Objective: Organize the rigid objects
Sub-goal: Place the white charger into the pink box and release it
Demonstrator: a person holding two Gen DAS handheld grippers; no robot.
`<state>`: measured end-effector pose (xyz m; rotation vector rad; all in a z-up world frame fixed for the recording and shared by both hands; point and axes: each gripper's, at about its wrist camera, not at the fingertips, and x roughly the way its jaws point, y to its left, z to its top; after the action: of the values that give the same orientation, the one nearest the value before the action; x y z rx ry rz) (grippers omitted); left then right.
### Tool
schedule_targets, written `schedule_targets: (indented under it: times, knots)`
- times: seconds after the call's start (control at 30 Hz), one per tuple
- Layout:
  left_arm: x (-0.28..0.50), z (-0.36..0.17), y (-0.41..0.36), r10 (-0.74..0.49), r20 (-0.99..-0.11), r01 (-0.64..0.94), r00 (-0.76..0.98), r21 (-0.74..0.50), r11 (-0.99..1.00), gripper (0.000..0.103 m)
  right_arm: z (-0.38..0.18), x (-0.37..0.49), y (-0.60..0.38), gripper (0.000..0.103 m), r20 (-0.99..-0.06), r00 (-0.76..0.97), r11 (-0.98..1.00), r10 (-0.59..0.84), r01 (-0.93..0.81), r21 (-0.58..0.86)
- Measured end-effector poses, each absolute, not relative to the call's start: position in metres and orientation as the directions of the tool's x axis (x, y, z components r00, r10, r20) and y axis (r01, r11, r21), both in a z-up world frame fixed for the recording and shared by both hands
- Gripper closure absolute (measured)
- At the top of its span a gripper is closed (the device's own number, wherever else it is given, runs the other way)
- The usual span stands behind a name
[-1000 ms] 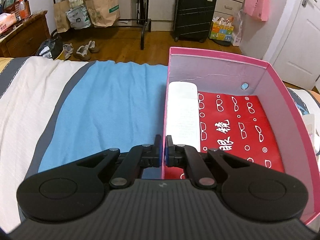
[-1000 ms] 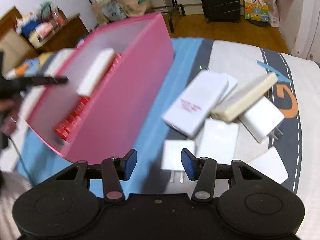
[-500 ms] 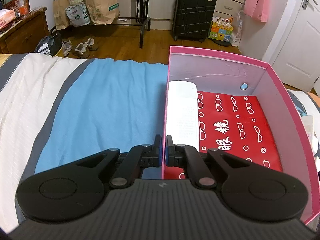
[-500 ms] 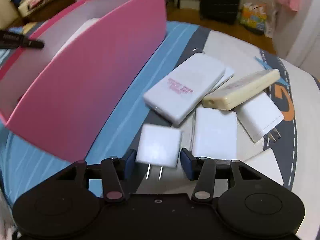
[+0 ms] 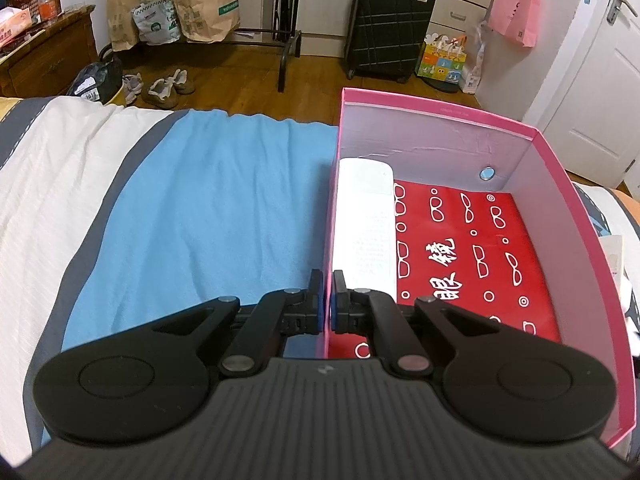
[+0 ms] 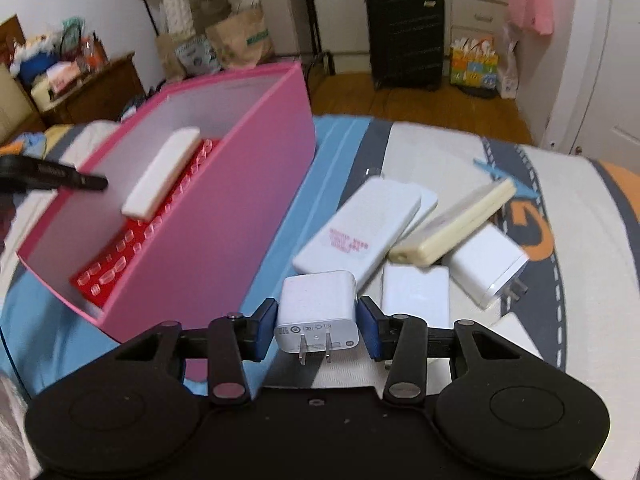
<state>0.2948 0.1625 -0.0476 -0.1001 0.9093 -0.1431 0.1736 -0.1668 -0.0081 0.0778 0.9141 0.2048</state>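
- Left wrist view: the left gripper is seen clamped tight on the left wall of the pink box, one finger outside and one inside. The box is set on the bed, on its blue cover. A white power bank is lying inside along that left wall, on the red lining.
- Right wrist view: a white plug adapter is held lifted between the closing jaws of the right gripper, prongs toward the camera. A pile of white chargers is left on the bed just right of the box.
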Motion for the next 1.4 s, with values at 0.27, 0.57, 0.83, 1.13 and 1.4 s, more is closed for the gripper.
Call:
schedule_targets:
  times: [0.27,0.57,0.83,1.13,1.4]
  knots:
    - [0.295,-0.048,0.164,-0.168,-0.780,0.073,0.603,-0.157,0.985,0.100,0.071,0.165,-0.140,0.054,-0.604,0.664,0.894,0.440,-0.258,0.367]
    - [0.295,-0.049,0.169,-0.197,-0.782,0.074,0.592,-0.191,0.979,0.099,0.017,0.242,-0.053,0.054,-0.680,0.424,0.789,0.599,-0.163,0.593]
    - [0.296,-0.050,0.170,-0.207,-0.781,0.072,0.589,-0.204,0.976,0.099,-0.034,0.273,-0.015,0.054,-0.795,0.355,0.842,0.492,0.038,0.538]
    - [0.296,-0.050,0.169,-0.212,-0.788,0.110,0.578,-0.182,0.977,0.099,-0.057,0.275,-0.009,0.049,-0.797,0.335,0.807,0.503,0.146,0.572]
    - [0.296,-0.047,0.170,-0.238,-0.804,0.152,0.546,-0.184,0.971,0.097,0.005,0.235,-0.029,0.047,-0.731,0.437,0.842,0.525,-0.139,0.522]
